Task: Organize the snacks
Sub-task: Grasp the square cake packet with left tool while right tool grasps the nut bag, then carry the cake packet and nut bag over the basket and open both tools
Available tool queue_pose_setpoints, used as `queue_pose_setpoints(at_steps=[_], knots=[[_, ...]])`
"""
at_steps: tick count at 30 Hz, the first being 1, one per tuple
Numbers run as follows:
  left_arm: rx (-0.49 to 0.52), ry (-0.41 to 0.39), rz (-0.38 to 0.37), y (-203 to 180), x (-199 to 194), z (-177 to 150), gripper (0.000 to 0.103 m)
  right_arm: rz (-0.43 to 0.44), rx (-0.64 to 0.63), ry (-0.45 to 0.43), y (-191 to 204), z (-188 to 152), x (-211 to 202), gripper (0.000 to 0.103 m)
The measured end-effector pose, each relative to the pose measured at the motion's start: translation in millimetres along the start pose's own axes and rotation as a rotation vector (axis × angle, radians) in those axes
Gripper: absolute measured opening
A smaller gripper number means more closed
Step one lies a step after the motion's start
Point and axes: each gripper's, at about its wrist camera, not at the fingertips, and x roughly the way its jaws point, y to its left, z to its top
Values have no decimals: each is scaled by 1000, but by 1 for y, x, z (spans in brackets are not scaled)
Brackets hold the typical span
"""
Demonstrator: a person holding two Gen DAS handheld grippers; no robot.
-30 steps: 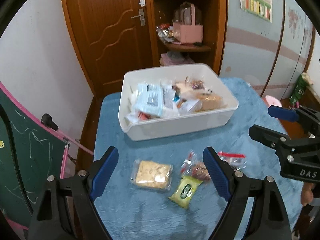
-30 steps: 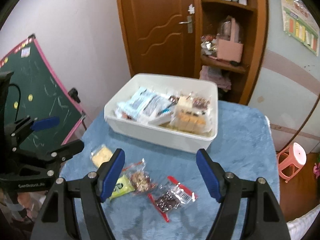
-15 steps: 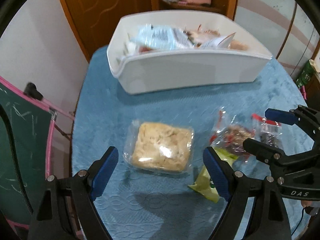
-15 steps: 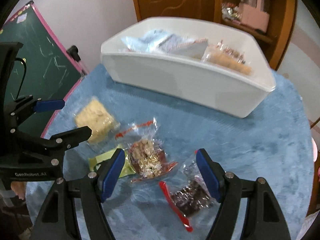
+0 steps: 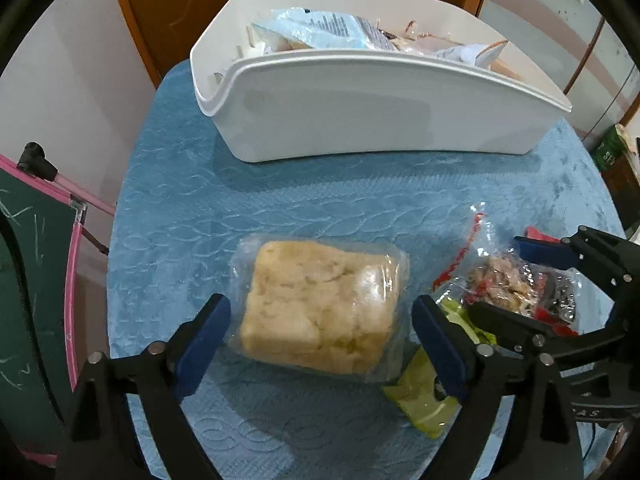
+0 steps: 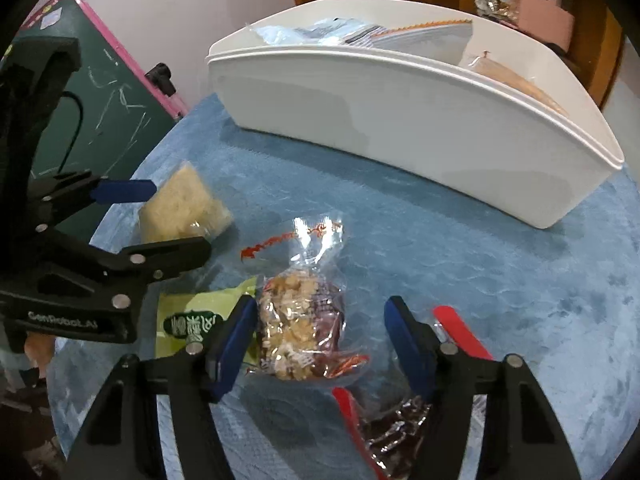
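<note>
Now, left to right. At nine o'clock in the right wrist view, a green chalkboard [image 6: 112, 96] with a pink frame, beside the blue textured tablecloth [image 5: 304, 208]. Left gripper [image 5: 320, 330] low over the cloth, jaws spread wide and released, blue fingers [image 5: 202, 338] flanking but not visibly pressing a clear-wrapped pale crumbly cake [image 5: 322, 306] lying flat at six o'clock in the left wrist view. Just beside that, toward four o'clock, a green snack packet [image 5: 424, 390], partly under the left gripper's right-hand finger. Next over, a clear bag of mixed nuts [image 6: 302, 322] with red print, flat on the cloth, overlapping the green packet's edge. Right gripper [image 6: 320, 340] down around this bag, jaws open, one blue finger on each side, contact not discernible. Farther right, at five o'clock in the right wrist view, a clear packet of dark dried fruit [image 6: 394, 432] with red edges, partly hidden beneath the right-hand finger. At twelve o'clock, well apart from the loose packets, a white plastic bin [image 5: 384, 108] already stacked with snacks, a pale blue packet [image 5: 324, 30] uppermost. Behind that, a brown wooden door [image 5: 188, 4].
</note>
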Motion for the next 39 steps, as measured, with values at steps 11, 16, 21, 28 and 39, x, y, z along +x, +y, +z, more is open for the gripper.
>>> queue_pose_setpoints(at_steps=[11,16,21,28,39], knots=[[-82,47,-13,22,20,-2,92,29,-65,-10,6,-4,-1,43],[-105,27,0,26,14,-1,69,37,-60,-15,6,-6,-1,42],[-171,5,-33,42,4,-1,53,28,-65,-24,8,-9,-2,40],[-131,-64,-11,28,-34,-3,50,17,-54,-56,7,-10,-20,40],[-1,-178,-35,-20,-106,16,50,10,-18,-207,2,4,-97,40]])
